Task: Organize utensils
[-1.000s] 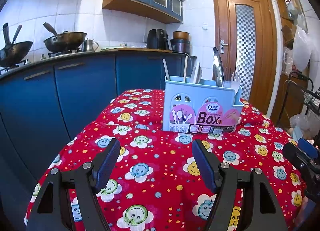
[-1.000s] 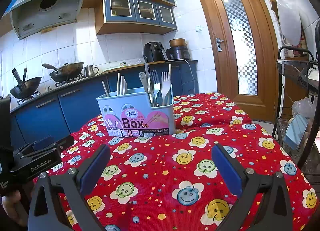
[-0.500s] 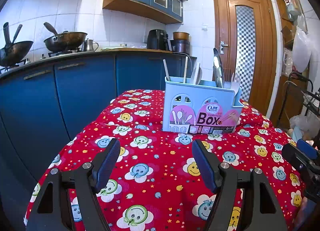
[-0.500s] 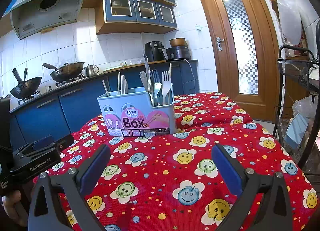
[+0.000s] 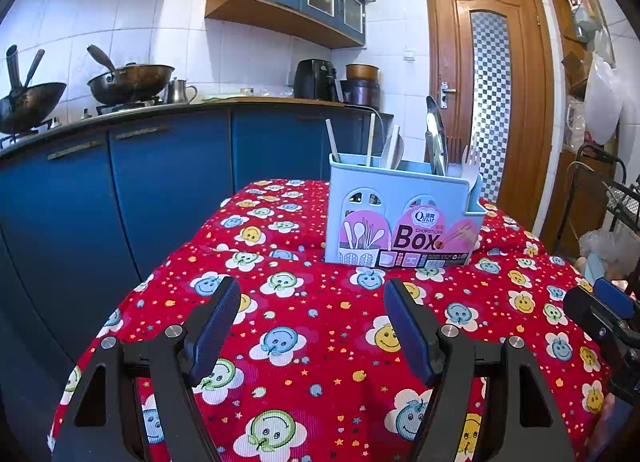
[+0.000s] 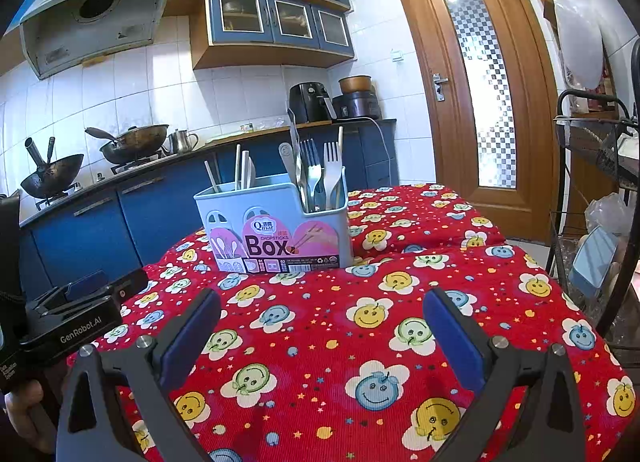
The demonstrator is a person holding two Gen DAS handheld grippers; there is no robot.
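- Your left tongs (image 5: 312,330) hang low over the red cloth (image 5: 320,326) with the jaws wide apart and nothing between them. That suits a waiting pose: nothing is in reach to grip yet.
- Your right tongs (image 6: 320,336) are the same: jaws spread, empty, above the near part of the tabletop, aimed at the box (image 6: 276,229).
- The box stands upright toward the far side of the tabletop, well apart from both tongs, its printed label facing you. You can judge the compartments from here without leaning over it.
- The utensils are already sorted by kind, which looks deliberate. The forks (image 6: 320,173), together with some other steel pieces, stand bunched handle-down in the right compartment, heads up so you can tell them apart.
- The chopsticks (image 6: 238,171) and paler pieces lean in the left compartment, kept away from the steel ones.
- No loose utensil shows on the cloth in either view, so the task looks either close to done or about to involve rearranging what is in the box; the pictures cannot settle which.
- From the left view the right tongs show at the right edge, level with yours: both sit back and to the sides, leaving the box unblocked.
- If you reach in, go from above; the tall, light box could tip if nudged sideways.
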